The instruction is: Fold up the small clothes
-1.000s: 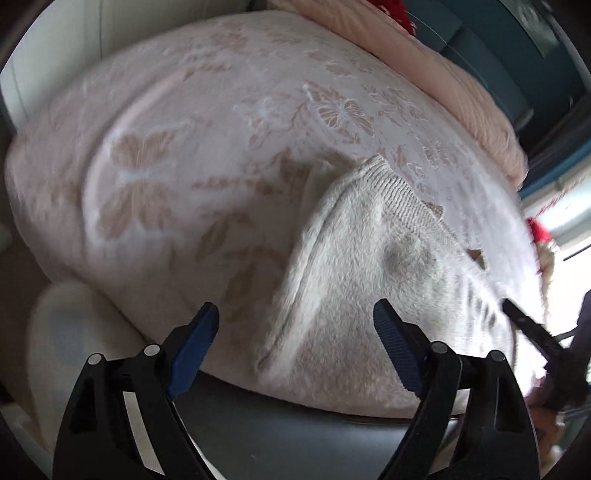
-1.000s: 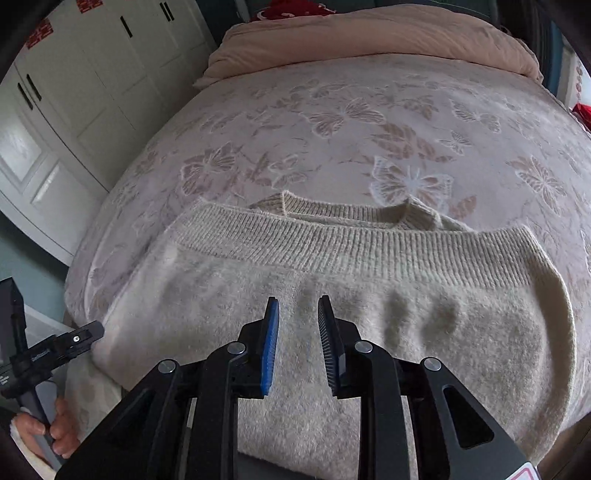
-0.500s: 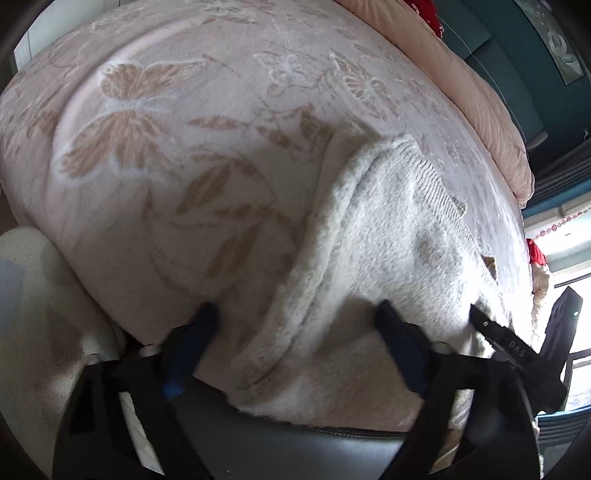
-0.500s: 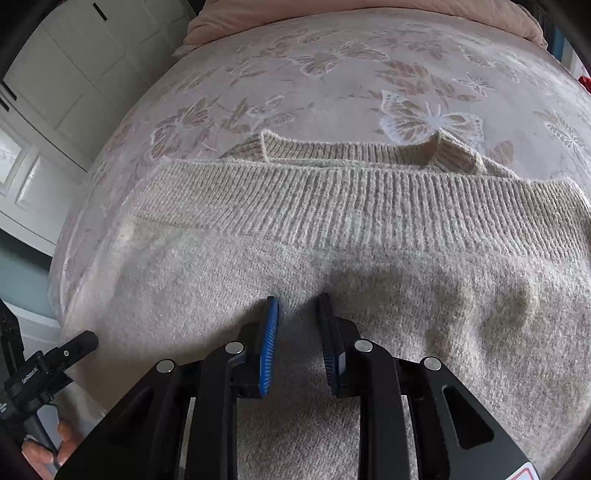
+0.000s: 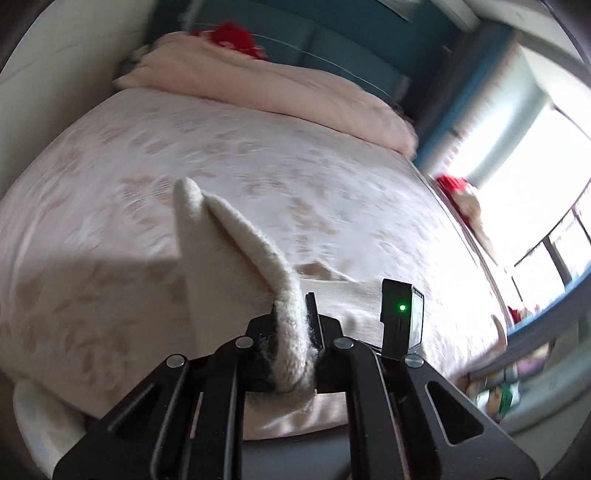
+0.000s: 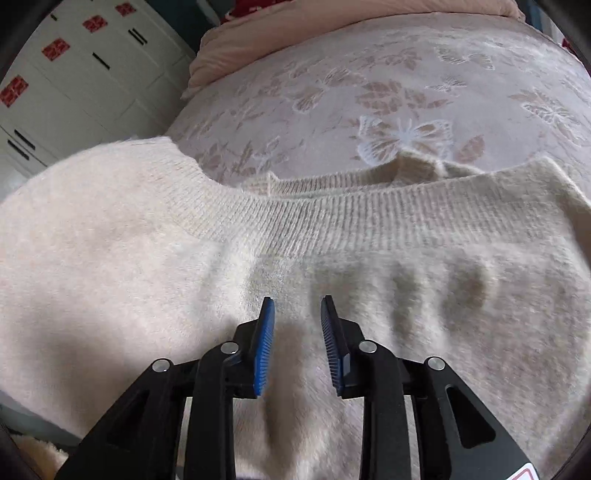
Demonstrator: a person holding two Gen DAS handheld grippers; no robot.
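A cream knit sweater lies on the bed, its ribbed hem toward the pillows. My left gripper is shut on the sweater's left edge and holds it lifted off the bedspread, so the fabric stands up in a fold. In the right wrist view that raised left side hangs over the rest of the garment. My right gripper hovers low over the sweater's middle, its jaws opening, blue pads apart with only flat knit beneath them. The right gripper's body shows beside my left fingers.
The butterfly-patterned bedspread covers the bed. A folded pink duvet lies at the head, with a red item behind it. White wardrobe doors stand left of the bed. A bright window is on the right.
My left gripper closed on the sweater's left edge and rose with it, lifting the fabric off the bed. My right gripper's jaws widened over the sweater's middle.
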